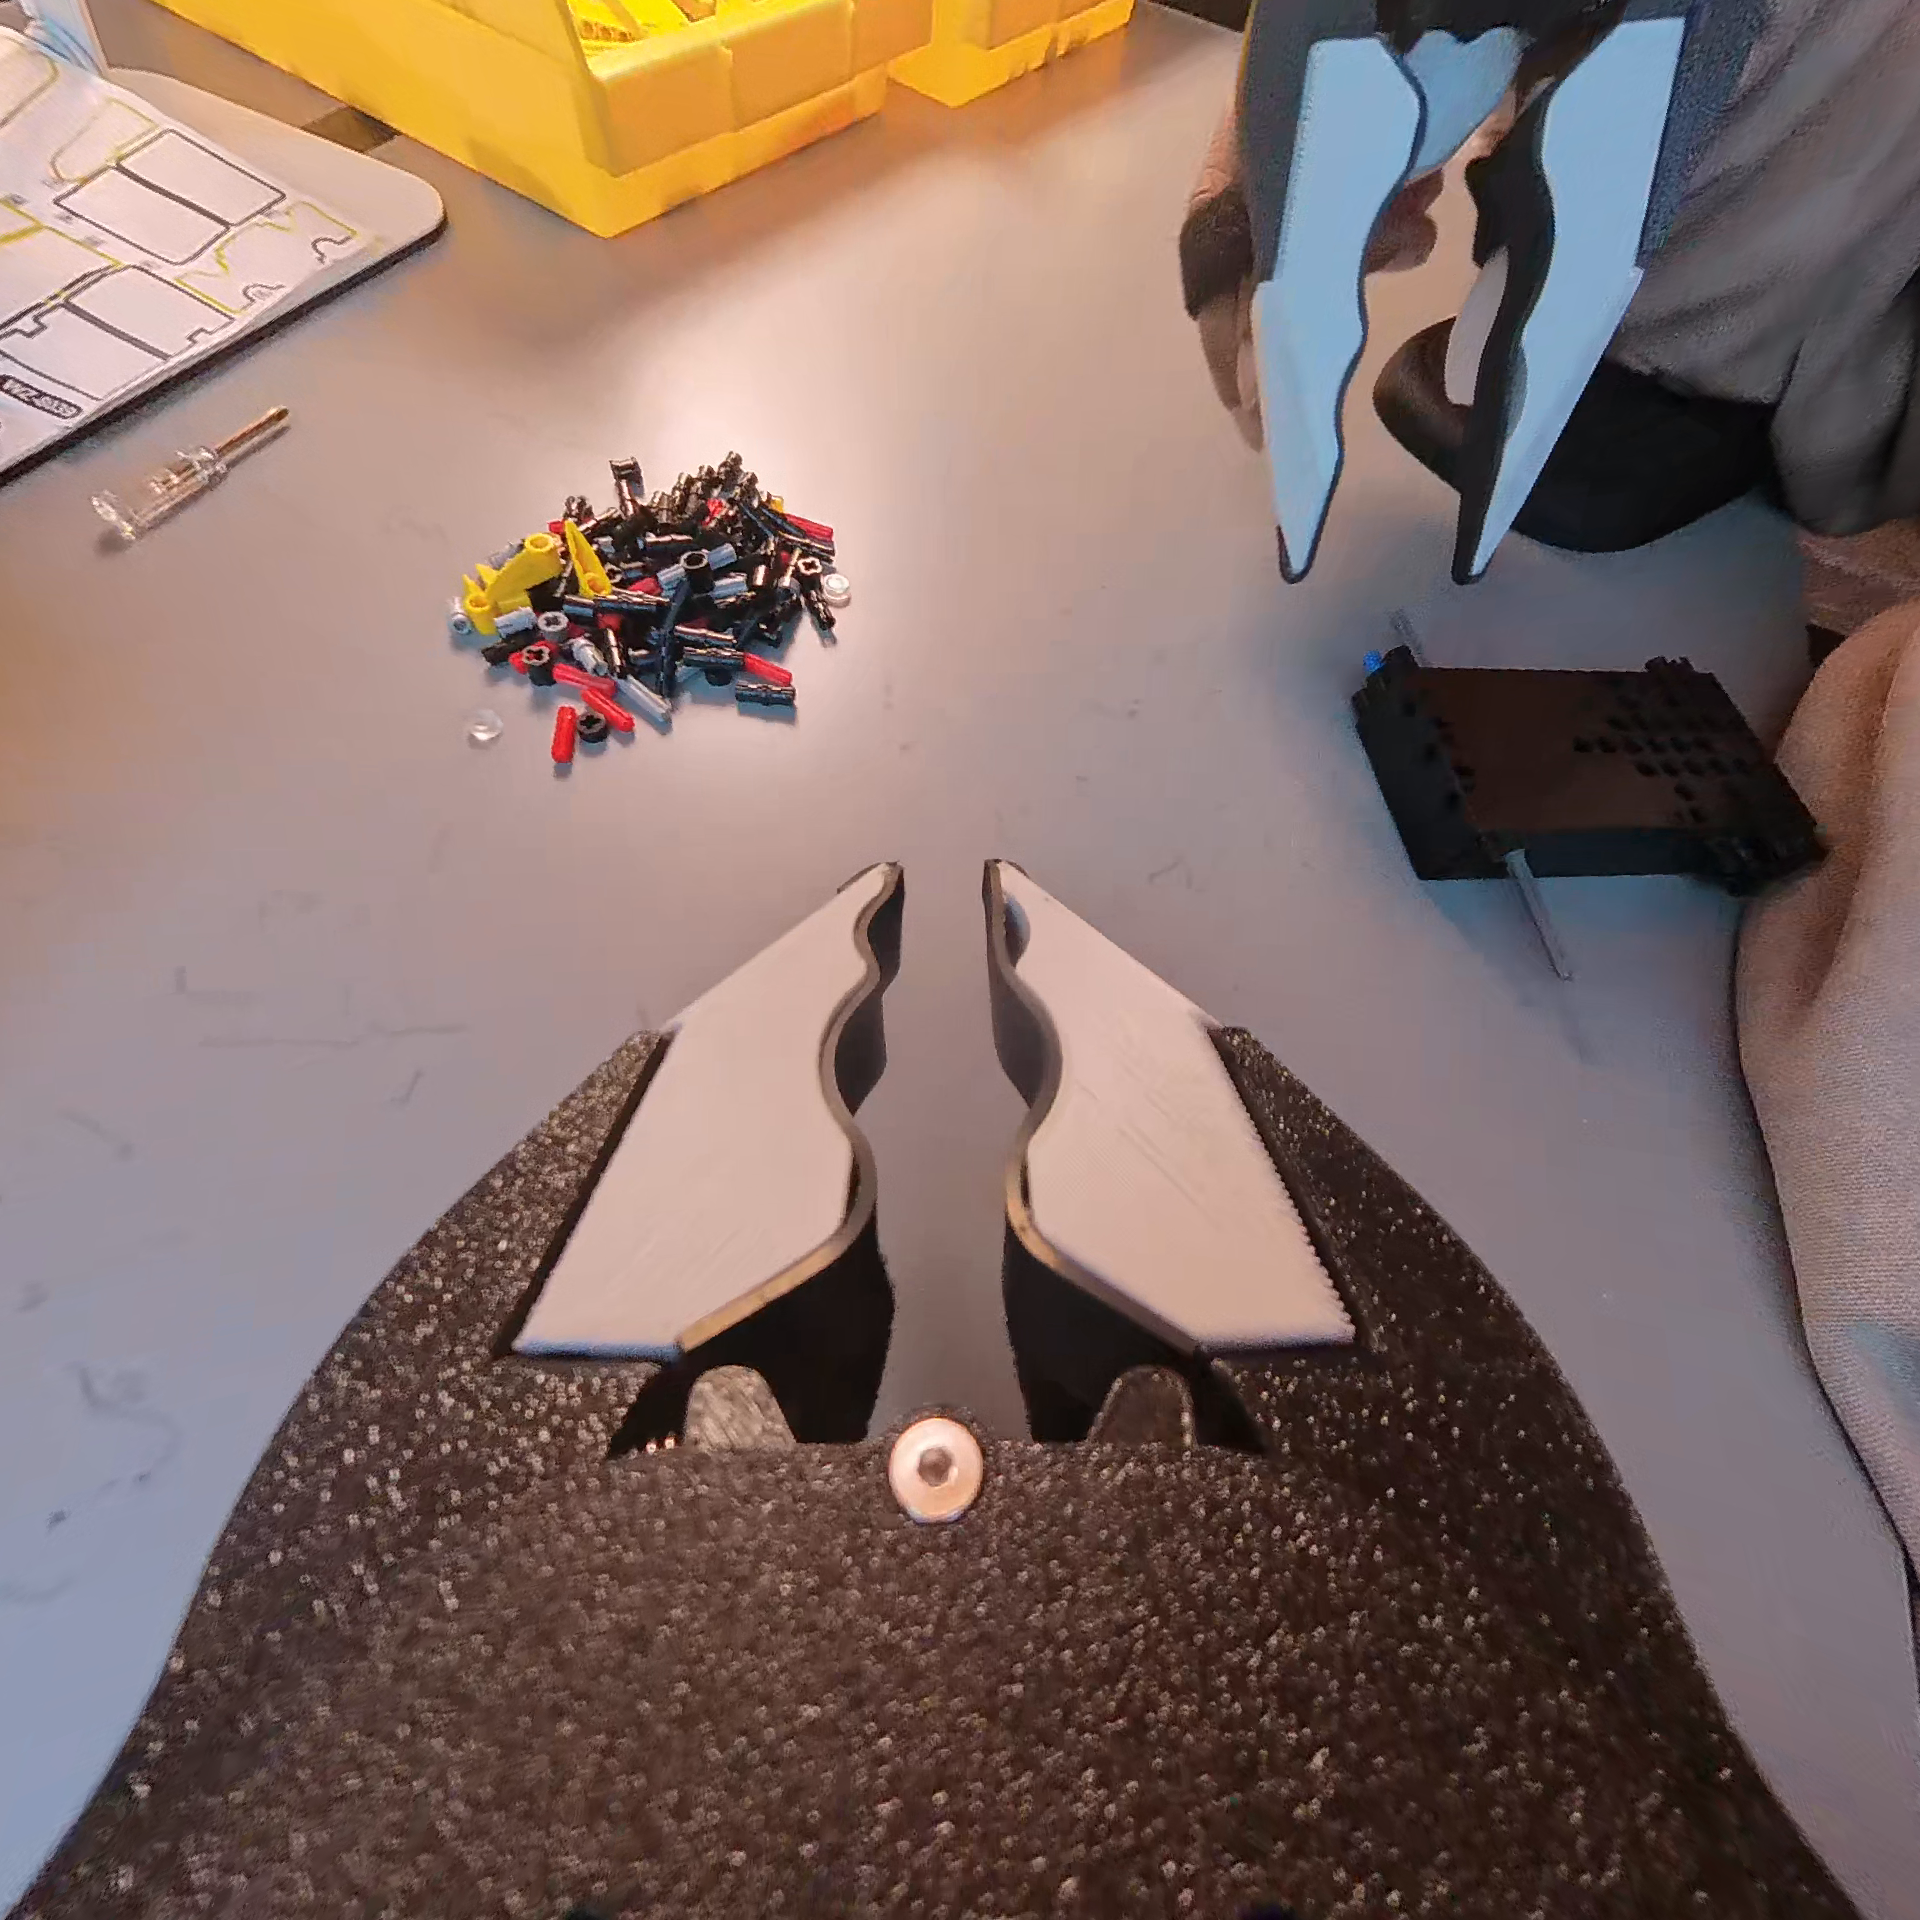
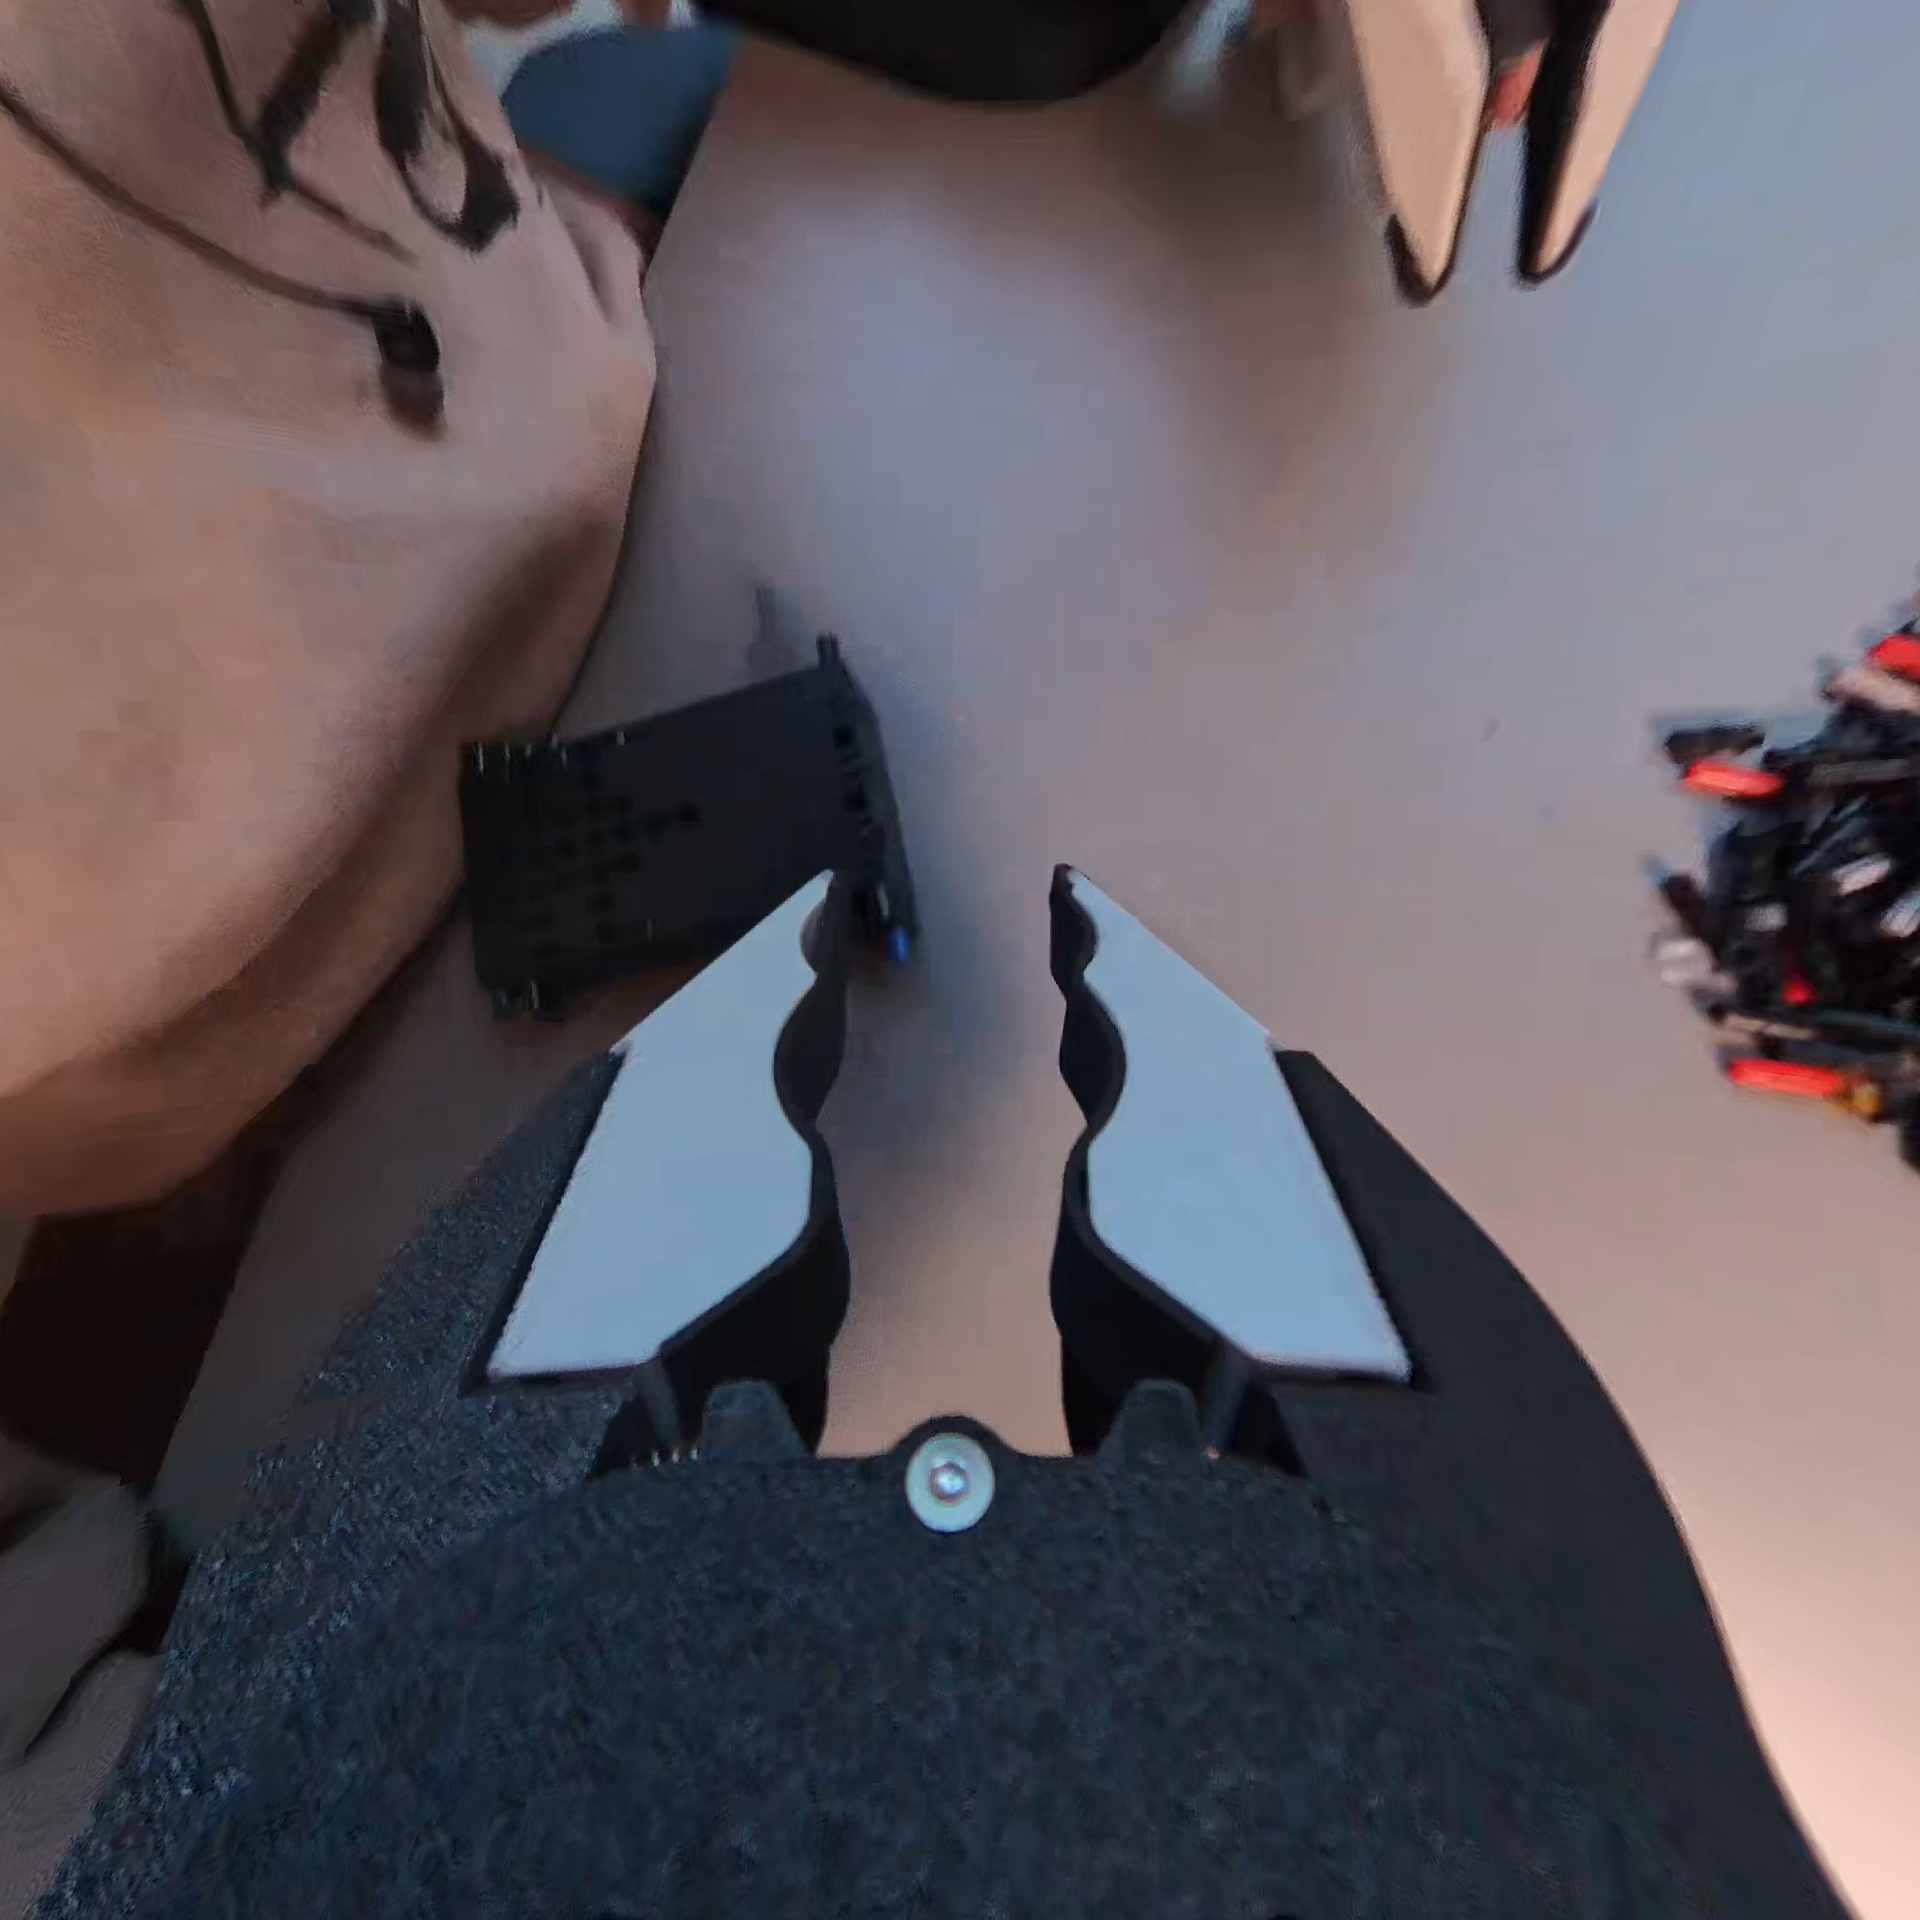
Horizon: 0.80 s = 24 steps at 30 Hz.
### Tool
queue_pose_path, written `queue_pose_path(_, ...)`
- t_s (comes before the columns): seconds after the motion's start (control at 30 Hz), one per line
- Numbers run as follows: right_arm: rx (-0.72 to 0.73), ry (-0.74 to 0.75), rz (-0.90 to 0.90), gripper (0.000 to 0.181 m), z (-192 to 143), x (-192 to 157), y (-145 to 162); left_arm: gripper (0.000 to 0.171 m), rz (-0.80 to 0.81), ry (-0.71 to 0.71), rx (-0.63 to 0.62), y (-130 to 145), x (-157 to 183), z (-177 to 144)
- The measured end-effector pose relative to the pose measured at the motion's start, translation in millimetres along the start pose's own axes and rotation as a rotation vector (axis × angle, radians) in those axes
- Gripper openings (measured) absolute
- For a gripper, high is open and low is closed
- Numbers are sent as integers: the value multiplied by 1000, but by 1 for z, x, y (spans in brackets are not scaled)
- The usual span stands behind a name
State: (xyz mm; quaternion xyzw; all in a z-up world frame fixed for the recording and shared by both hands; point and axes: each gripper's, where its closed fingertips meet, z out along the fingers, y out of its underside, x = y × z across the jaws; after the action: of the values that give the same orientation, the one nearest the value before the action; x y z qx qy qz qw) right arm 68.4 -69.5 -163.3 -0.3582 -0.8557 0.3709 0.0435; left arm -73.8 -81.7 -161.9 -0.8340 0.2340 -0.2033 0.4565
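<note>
bench [image 1: 1039, 416] grey and scuffed under both tools. my left hand-held gripper [image 1: 943, 864] hovers empty, its jaws a narrow gap apart, nearest the pile of small black, red and yellow building pieces [image 1: 649, 613] ahead. my right hand-held gripper [image 2: 943, 873] is parted wider, grasping nothing, its left fingertip just beside a black studded block [image 2: 665, 831] lying against a beige sleeve [image 2: 260, 623]. i see a yellow box [image 1: 644, 94], a printed sheet [image 1: 156, 239] and a clear pin [image 1: 187, 473] farther off.

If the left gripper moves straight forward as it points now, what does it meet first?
Probably bare table: the left gripper, open and empty, points between the brick pile and black assembly. Depth is uncertain.
</note>
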Motion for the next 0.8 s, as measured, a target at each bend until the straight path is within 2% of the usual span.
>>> queue_pose_path(0.1, -178, -44, 15, 29, 2, -20, 40, 15, 13, 10, 5, -3, 3, 3)
queue_pose_path(0.2, -207, 4, -5, 8, 17, -19, 48, 18, 9, 71, 24, -10, 15, 10)
queue_pose_path(0.3, -129, 39, -98, 4, 18, -18, 30, 28, -81, 253, 93, -29, 45, 17)
queue_pose_path(0.4, 41, 108, -195, 2, 5, -15, -7, 55, -271, 522, 139, -49, 82, 22)
queue_pose_path(0.47, 112, 184, -249, 3, -5, -11, -27, 67, -332, 655, 117, -51, 105, 27)
queue_pose_path(0.53, 150, 238, -306, 2, -13, -10, -38, 70, -290, 688, 52, -42, 120, 39)
queue_pose_path(0.6, 199, 231, -336, 2, -15, -17, -47, 65, -251, 717, 11, -38, 129, 46)
queue_pose_path(0.67, 234, 240, -369, 2, -15, -20, -54, 60, -267, 770, -1, -40, 133, 47)
queue_pose_path(0.77, 309, 237, -402, 2, -21, -27, -65, 62, -260, 837, -29, -34, 136, 46)
queue_pose_path(0.8, 332, 229, -403, 2, -23, -29, -68, 57, -245, 868, -25, -35, 140, 42)
